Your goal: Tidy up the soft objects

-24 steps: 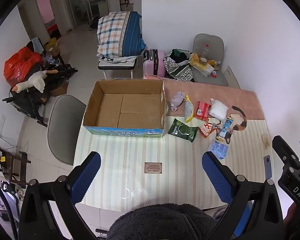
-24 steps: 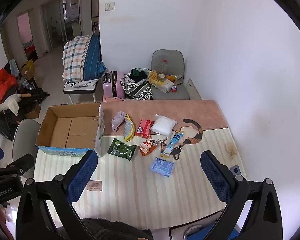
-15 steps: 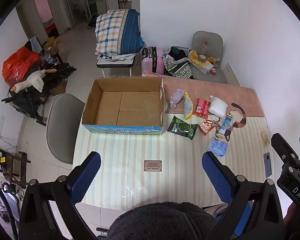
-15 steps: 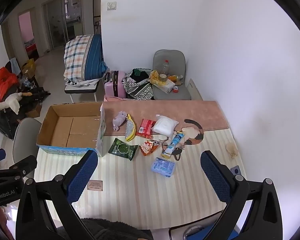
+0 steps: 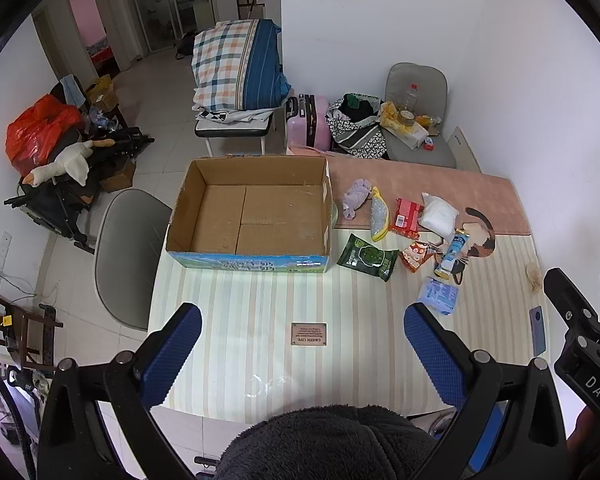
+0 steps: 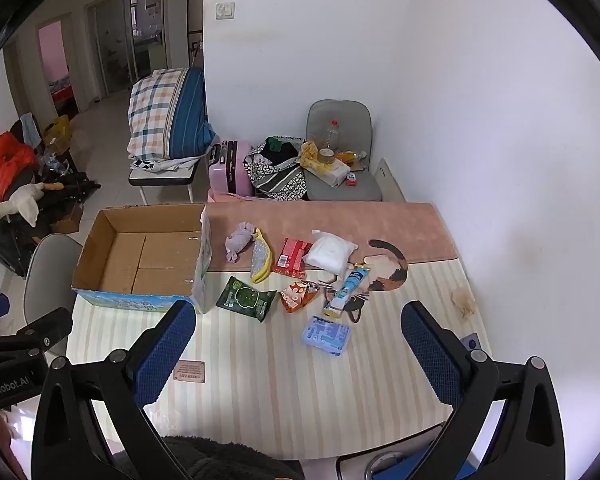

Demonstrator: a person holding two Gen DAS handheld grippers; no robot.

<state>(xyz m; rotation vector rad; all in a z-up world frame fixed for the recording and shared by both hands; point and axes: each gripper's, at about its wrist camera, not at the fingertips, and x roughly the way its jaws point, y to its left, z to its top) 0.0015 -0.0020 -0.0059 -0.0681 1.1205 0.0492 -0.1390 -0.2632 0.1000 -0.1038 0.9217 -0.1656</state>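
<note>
An open, empty cardboard box (image 5: 252, 216) (image 6: 140, 256) stands on the table's left. To its right lie soft items: a purple plush (image 5: 355, 197) (image 6: 238, 240), a yellow pouch (image 5: 378, 216) (image 6: 260, 258), a red pack (image 5: 406, 218), a white bag (image 5: 438, 214) (image 6: 330, 252), a green packet (image 5: 366, 258) (image 6: 246, 298), an orange packet (image 5: 416, 254), a tube (image 5: 454, 250) and a blue tissue pack (image 5: 438, 296) (image 6: 327, 335). My left gripper (image 5: 300, 344) and right gripper (image 6: 296, 342) are open, empty, high above the near edge.
The striped table (image 5: 260, 360) carries a pink mat (image 5: 420, 184) at the back and a small brown label (image 5: 309, 334). A grey chair (image 5: 128, 252) stands left. A phone (image 5: 537, 330) lies near the right edge. Chairs with clutter and a pink suitcase (image 5: 306, 122) stand behind.
Both grippers have drawn slightly back and up, so the table looks a little farther away. Nothing on the table has moved.
</note>
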